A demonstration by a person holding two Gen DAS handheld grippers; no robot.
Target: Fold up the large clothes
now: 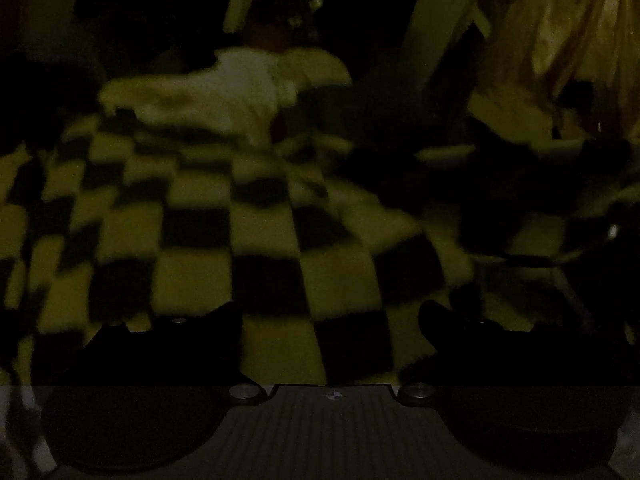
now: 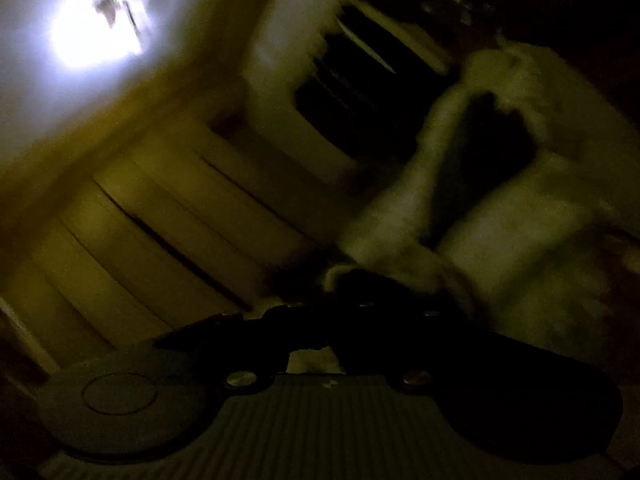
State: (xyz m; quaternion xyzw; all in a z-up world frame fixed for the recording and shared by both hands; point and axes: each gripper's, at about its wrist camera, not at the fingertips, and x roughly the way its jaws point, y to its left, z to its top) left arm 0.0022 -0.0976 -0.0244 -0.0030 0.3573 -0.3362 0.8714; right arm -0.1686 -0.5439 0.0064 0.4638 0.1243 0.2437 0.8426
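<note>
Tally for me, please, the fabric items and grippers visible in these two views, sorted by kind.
Checkered blankets: 1
Pale garments: 1, also the pale garment in the right view, probably the same one
Grippers: 2, left gripper and right gripper
Total: 4

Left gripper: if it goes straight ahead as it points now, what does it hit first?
Likely the checkered blanket: it fills the view between the open fingers of the left gripper. A white garment lies beyond it. The picture is dark and blurred, so depth is uncertain.
</note>
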